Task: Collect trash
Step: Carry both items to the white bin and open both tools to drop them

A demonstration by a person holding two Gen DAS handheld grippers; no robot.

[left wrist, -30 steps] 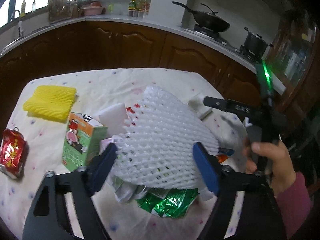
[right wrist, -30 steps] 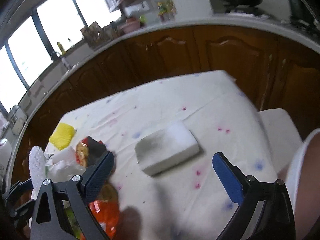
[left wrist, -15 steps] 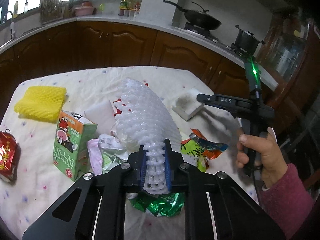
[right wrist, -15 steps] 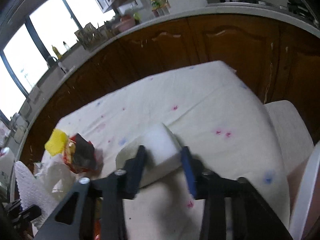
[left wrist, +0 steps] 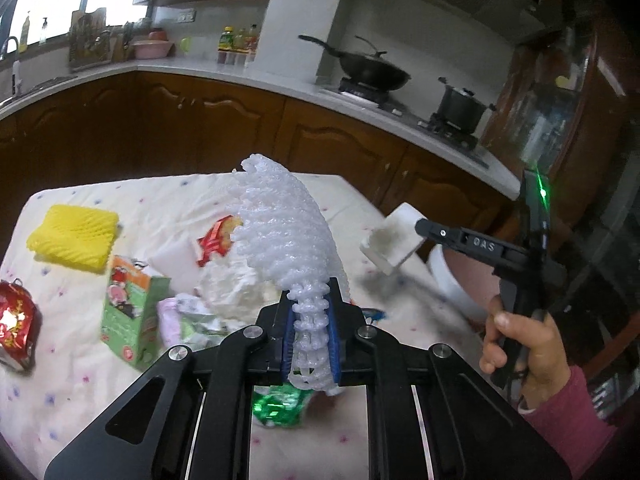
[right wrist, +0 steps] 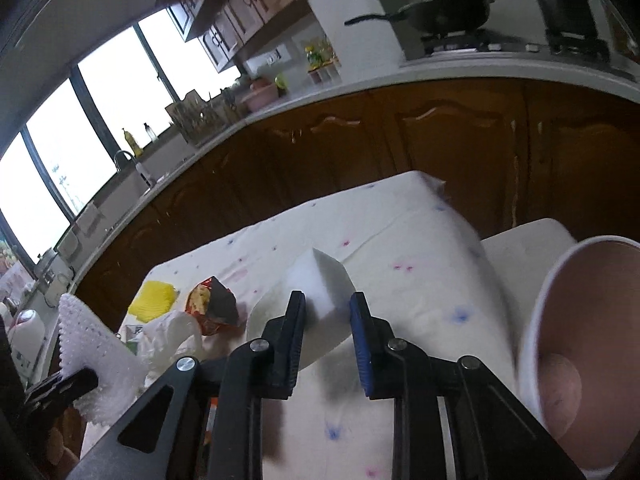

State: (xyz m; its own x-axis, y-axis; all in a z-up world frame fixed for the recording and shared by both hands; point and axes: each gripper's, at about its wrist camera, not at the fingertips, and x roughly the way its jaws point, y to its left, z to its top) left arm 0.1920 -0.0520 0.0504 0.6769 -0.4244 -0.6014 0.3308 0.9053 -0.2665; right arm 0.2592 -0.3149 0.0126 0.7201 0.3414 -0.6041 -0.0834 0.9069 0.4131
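Both claws have a grip on something. Left gripper (left wrist: 311, 354) has its blue pads pinched nearly together on the narrow end of a white foam mesh fruit sleeve (left wrist: 286, 240), which fans upward, lifted above the heap of rubbish on the table (left wrist: 80, 380). Right gripper (right wrist: 327, 340), carried by a hand (left wrist: 520, 344) in a pink sleeve, is closing its jaws on a white rectangular foam block (right wrist: 316, 284); the pads press its two sides, and the left camera shows the block raised off the cloth near the table's right edge.

On the flower-dotted white tablecloth lie a yellow foam mesh pad (left wrist: 74, 236) at the far left, a crumpled red can (left wrist: 16, 320) at the left edge, and a green drink carton (left wrist: 134, 316) nearer the middle. Beside the carton sit crumpled white paper (left wrist: 230, 284), a red snack wrapper (left wrist: 218, 236) and, near the left claw, a shiny green wrapper (left wrist: 280, 404).

Off the right side of the table stands a round white-rimmed bin with a pinkish inside (right wrist: 580, 340). Dark wooden kitchen cabinets (left wrist: 200, 128) run along the far wall.
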